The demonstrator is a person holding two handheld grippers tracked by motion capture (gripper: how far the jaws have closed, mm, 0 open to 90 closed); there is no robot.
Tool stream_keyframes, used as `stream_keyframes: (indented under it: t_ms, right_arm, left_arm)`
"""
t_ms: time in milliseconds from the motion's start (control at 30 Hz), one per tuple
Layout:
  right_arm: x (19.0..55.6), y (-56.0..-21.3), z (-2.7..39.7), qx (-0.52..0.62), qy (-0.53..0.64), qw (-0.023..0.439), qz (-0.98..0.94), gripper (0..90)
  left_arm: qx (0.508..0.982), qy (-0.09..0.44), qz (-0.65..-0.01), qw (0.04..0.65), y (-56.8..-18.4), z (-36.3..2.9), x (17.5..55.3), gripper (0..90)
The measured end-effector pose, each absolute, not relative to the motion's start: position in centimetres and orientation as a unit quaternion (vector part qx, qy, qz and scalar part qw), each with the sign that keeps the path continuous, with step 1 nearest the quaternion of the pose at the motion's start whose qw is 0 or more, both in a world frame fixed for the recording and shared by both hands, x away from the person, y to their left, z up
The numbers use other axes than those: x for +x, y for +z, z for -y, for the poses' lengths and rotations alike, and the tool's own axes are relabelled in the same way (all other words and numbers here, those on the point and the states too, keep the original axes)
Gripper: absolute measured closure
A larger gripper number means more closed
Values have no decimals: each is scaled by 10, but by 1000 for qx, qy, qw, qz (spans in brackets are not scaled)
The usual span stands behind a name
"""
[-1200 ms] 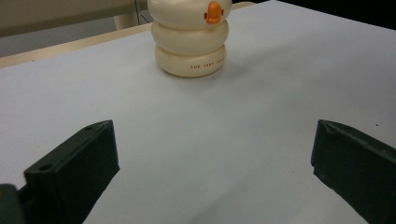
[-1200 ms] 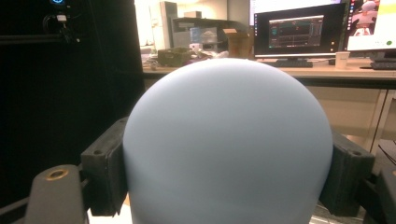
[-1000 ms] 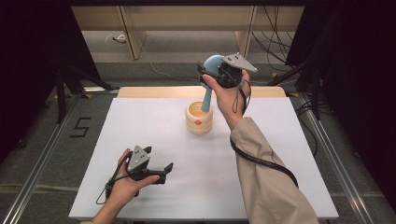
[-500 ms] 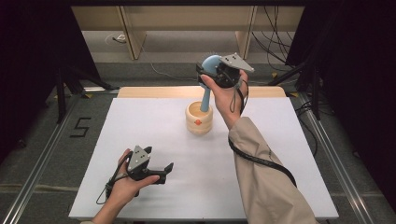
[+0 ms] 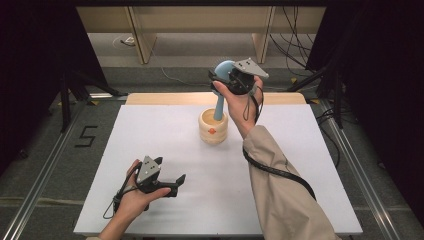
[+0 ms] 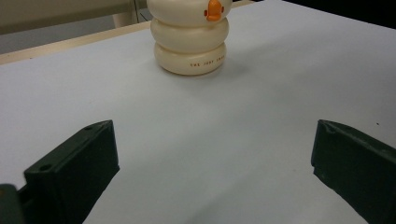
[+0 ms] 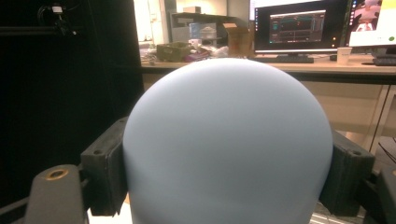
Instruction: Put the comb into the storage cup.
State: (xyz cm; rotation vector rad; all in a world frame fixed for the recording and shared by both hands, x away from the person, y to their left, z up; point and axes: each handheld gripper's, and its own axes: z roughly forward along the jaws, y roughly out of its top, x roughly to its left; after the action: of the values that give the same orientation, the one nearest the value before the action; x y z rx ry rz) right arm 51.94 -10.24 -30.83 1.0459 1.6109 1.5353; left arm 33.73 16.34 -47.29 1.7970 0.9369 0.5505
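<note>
A cream ribbed cup [image 5: 212, 126] with an orange mark stands upright near the middle of the white table [image 5: 150, 130]. A light blue tool [image 5: 220, 95] with a round head and a straight stem stands with its stem down in the cup. My right gripper [image 5: 223, 76] is shut on the round blue head [image 7: 227, 140], one black jaw pressing each side. My left gripper [image 5: 179, 184] rests low over the table at the front left, jaws wide open [image 6: 210, 163] with nothing between them, pointing toward the cream cup [image 6: 190, 37].
A wooden strip [image 5: 165, 98] runs along the table's far edge, with a shelf frame [image 5: 145, 40] and cables [image 5: 295, 30] on the floor behind. Metal rails [image 5: 45, 165] flank both sides. Desks with monitors [image 7: 299, 28] stand far off.
</note>
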Motion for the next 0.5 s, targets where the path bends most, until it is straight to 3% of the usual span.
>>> stream_keyframes:
  t_ms: [500]
  right_arm:
    - [523, -312, 101, 401, 587, 335, -619, 204]
  left_arm:
    - [743, 226, -387, 497, -474, -163, 337, 2]
